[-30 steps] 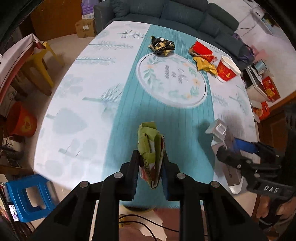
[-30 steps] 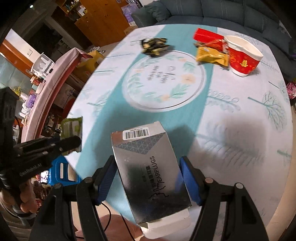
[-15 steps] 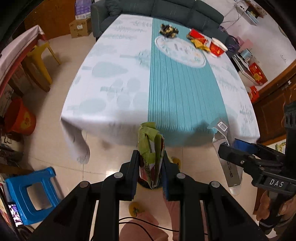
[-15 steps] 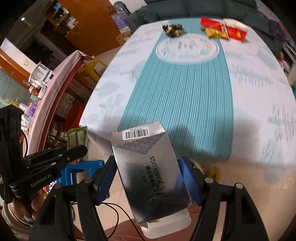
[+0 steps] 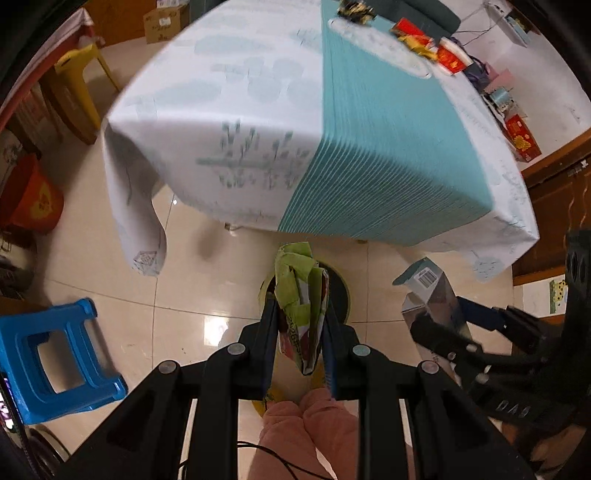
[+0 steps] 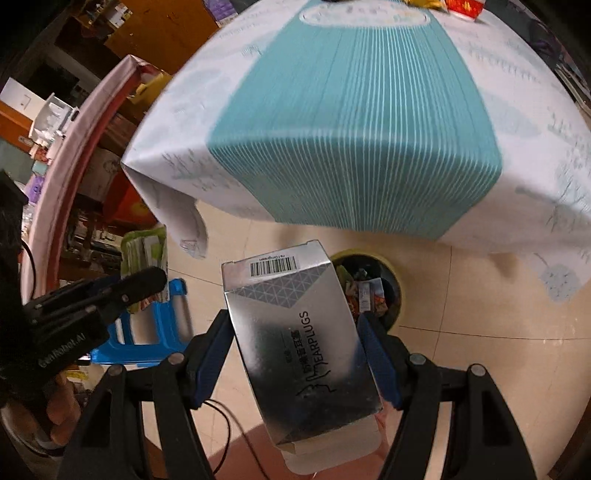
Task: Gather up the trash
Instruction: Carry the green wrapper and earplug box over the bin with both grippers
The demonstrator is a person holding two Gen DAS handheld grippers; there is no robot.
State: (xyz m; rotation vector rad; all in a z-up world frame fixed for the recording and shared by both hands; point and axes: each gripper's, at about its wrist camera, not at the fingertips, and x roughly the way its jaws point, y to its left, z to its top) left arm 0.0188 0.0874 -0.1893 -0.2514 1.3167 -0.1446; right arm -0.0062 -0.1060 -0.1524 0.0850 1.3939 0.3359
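Note:
My left gripper (image 5: 300, 314) is shut on a crumpled green snack wrapper (image 5: 301, 291) and holds it right above a round trash bin (image 5: 341, 291) on the floor. My right gripper (image 6: 295, 325) is shut on a silver earplugs box (image 6: 295, 328), held above the floor just left of the same bin (image 6: 373, 288), which holds wrappers. The box also shows in the left wrist view (image 5: 430, 291). More trash lies at the table's far end: a dark wrapper (image 5: 354, 9), red and yellow packets (image 5: 413, 35) and a red cup (image 5: 452, 61).
The table with a white and teal cloth (image 5: 332, 129) stands just beyond the bin, its cloth hanging over the near edge. A blue stool (image 5: 48, 354) is on the floor at left, a yellow chair (image 5: 79, 79) and a red bucket (image 5: 35, 195) further left.
Both grippers have pulled back from the table and dropped lower, still holding their items. The trash bin on the floor has come into view beneath them.

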